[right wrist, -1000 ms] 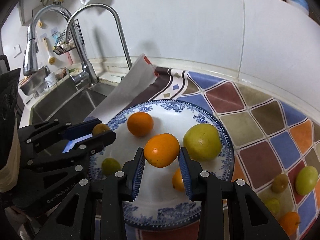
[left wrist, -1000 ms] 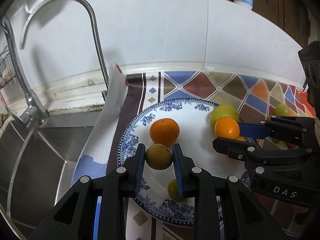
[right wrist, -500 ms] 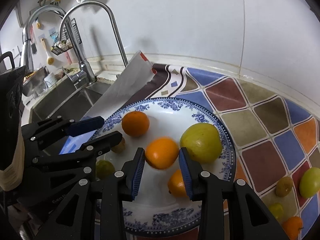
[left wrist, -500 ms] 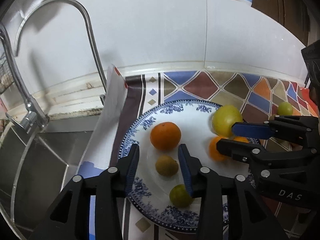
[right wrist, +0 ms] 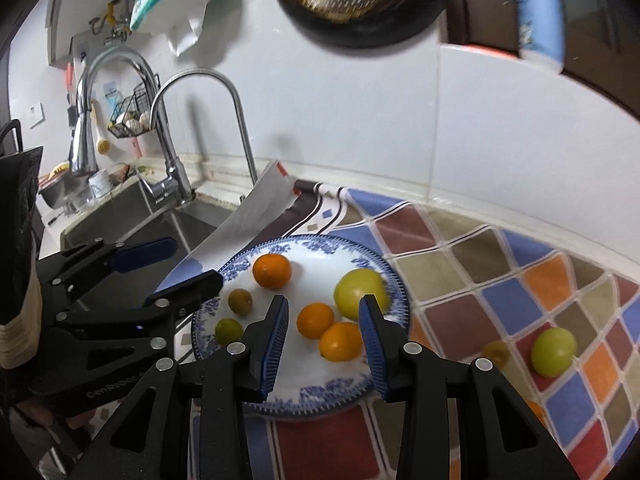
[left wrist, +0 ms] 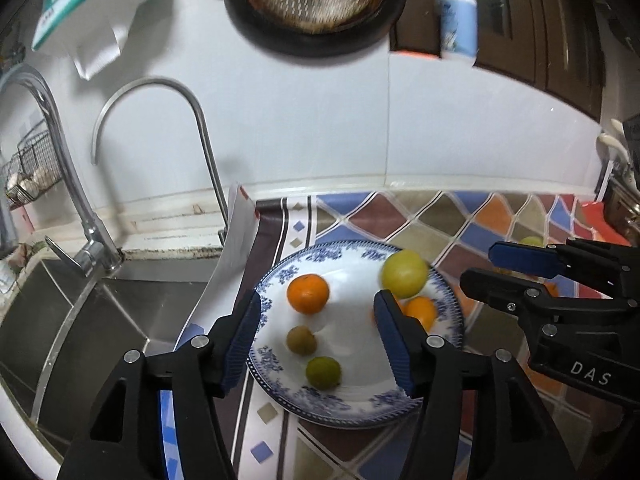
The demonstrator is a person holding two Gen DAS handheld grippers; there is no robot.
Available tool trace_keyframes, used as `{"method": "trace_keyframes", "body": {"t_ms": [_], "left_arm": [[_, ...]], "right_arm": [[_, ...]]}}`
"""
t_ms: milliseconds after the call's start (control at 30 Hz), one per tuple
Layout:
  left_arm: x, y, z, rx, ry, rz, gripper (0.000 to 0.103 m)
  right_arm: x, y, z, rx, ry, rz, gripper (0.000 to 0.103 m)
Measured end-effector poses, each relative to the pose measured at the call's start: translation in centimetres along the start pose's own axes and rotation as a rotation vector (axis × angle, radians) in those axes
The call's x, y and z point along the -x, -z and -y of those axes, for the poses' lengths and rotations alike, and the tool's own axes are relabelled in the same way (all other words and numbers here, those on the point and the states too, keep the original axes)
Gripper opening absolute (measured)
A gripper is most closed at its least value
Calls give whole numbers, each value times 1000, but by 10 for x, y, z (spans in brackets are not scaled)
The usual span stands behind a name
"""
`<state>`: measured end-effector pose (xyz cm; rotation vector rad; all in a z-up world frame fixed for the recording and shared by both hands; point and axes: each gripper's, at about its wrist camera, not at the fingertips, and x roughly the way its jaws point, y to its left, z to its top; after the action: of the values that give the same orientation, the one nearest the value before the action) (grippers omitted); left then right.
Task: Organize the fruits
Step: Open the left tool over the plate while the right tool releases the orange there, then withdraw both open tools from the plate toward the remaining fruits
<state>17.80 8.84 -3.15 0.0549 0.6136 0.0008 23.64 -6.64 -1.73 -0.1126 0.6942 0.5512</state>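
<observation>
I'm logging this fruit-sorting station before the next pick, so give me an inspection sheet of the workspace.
Surface: colourful diamond-patterned countertop mat.
Job's things: blue-and-white patterned plate holds six fruits: three oranges, a large yellow-green fruit, a brownish one and a small green one; more fruit lies on the mat, including a round green fruit.
Clutter: white paper sheet at the sink edge.
Grippers: left tongs and right tongs open, empty.
Cables: nothing seen.
Surroundings: steel sink, curved chrome faucet, hanging dark pan.
</observation>
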Motion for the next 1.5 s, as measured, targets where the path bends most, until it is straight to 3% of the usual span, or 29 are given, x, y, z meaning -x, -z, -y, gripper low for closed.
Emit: {"method": "trace_keyframes", "body": {"t_ms": [533,867,1133,1500], "left_arm": [[60,-1,64,-89,93,101,66],[71,0,104,-173,165,146,71],[58,1,125,-241,190,176,81],[15,9,141,-303,239,109,82]], "right_arm": [[99,31,30,-48,191,116,54],[139,46,52,-67,295,141,55],[143,58,65,-53,348,103,59],[108,73,91,-98,317,9,59]]}}
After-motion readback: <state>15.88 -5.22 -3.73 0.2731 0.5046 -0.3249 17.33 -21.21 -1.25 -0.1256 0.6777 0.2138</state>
